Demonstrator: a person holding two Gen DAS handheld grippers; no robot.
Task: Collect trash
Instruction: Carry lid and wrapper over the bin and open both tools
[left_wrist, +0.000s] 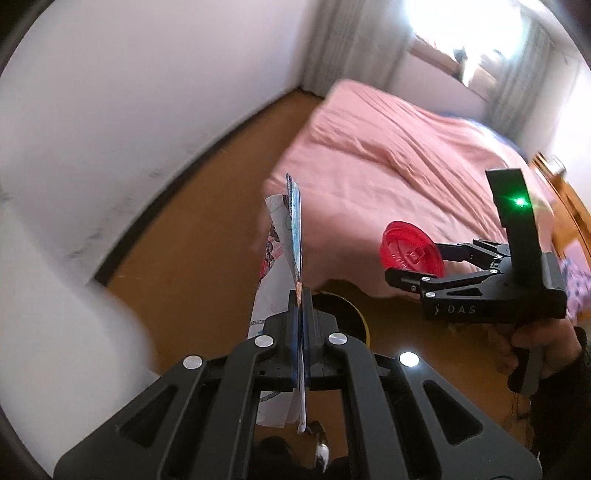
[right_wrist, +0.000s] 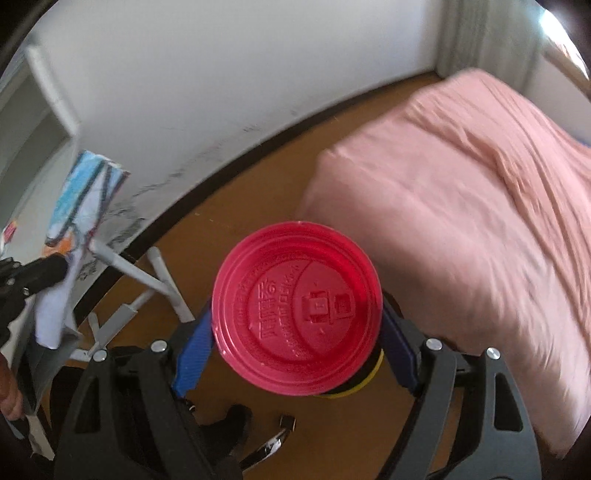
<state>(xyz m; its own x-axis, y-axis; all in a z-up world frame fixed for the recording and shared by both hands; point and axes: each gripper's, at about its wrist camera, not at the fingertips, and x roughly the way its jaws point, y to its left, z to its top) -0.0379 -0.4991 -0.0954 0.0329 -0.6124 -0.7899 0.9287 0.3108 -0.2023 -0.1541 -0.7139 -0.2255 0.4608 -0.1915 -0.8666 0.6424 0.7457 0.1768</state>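
Left fingers: pressed together on a printed wrapper (left_wrist: 295, 236), which stands edge-up between the pads.
Left gripper (left_wrist: 301, 306): tilted down over the brown floor (left_wrist: 192, 258).
Right fingers: blue pads (right_wrist: 194, 354) spread wide, clamping the red cup lid (right_wrist: 297, 310) by its rim on both sides.
Right gripper (right_wrist: 297, 350): held in a hand (left_wrist: 543, 354), beside the left one.
Below the lid: round black object with yellow rim (right_wrist: 364, 384), identity unclear.
Surroundings: bed with pink cover (right_wrist: 480, 206) to the right; white wall (right_wrist: 221, 74) behind.
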